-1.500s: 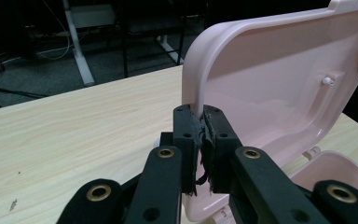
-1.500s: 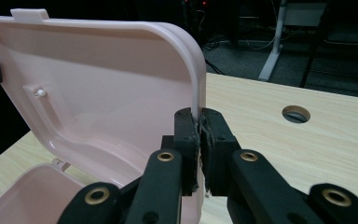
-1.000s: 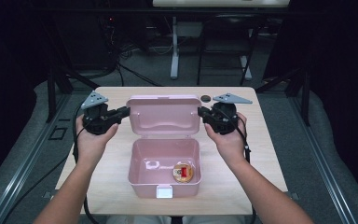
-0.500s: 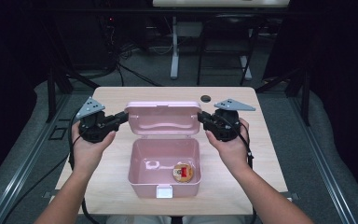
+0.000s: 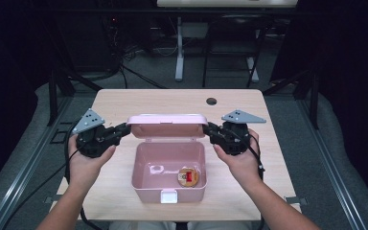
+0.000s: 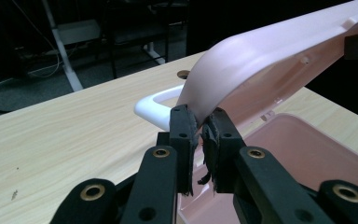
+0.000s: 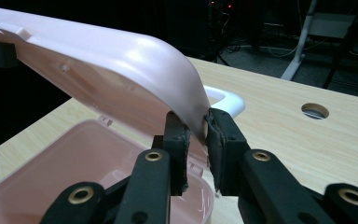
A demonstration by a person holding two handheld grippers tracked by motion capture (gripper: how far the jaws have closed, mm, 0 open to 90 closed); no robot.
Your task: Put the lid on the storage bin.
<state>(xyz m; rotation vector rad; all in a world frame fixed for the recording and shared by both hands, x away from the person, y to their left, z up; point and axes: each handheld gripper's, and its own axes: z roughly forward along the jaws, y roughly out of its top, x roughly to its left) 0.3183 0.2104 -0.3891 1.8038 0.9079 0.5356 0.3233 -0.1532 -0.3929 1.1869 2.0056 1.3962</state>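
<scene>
My left gripper (image 5: 120,130) has its two black jaws set on the left end of the pale pink plastic hinged lid (image 5: 166,125); in the left gripper view (image 6: 198,128) the lid's rounded edge sits between the pads, which press it on both sides, though the jaws have just been opening a little. My right gripper (image 5: 212,130) does the same at the lid's right end, and in the right gripper view (image 7: 196,127) the lid's curved corner is pinched between its pads, those jaws too having just eased wider. The lid stands raised and tilted over the back rim of the open pink plastic box (image 5: 143,165), which sits near the front middle of the light wooden table (image 5: 172,98). Inside the box, on its floor toward the right, lies a small round brown and red item (image 5: 188,177). A white handle (image 6: 150,106) shows behind the lid. A round cable hole (image 5: 211,101) lies in the tabletop, well behind the box
</scene>
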